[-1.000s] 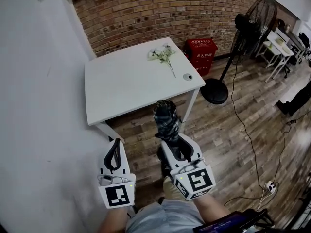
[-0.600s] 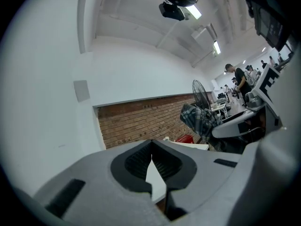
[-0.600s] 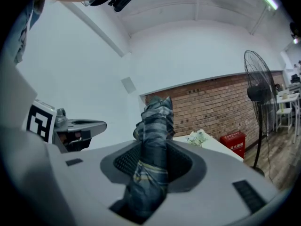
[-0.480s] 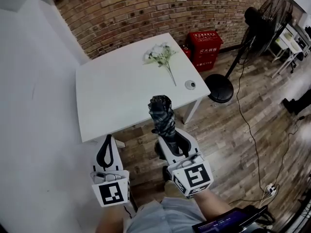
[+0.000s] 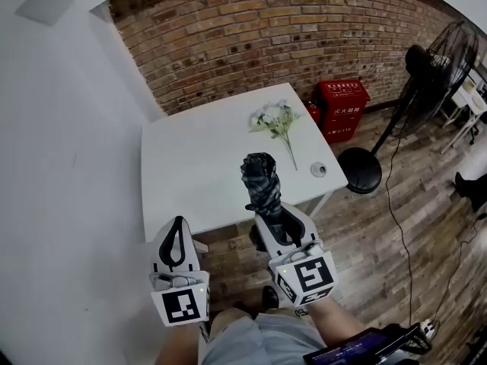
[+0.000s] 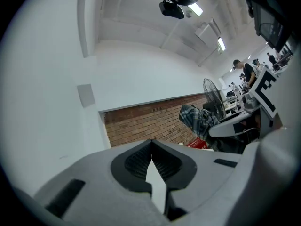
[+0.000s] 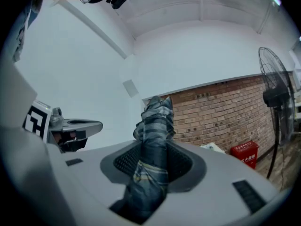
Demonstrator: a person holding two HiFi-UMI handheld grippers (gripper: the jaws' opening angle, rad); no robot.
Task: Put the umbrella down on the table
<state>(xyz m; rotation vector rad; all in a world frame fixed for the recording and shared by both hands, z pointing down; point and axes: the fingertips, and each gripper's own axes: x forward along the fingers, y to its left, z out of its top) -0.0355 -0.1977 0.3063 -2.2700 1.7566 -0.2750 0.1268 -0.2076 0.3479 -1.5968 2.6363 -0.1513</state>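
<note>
White table [image 5: 190,166] ahead; right gripper [image 5: 281,223] clamps folded umbrella [image 5: 261,179]; left gripper [image 5: 176,242] closed, empty.

The only writing I can read sits on the red cabinet [image 5: 342,109], well beyond the right gripper [image 5: 280,217] and off to its right: white Chinese characters, 灭火器箱. Print beneath them is too small. Both it and the left gripper [image 5: 176,226] carry black-and-white square code markers [image 5: 310,276].
</note>
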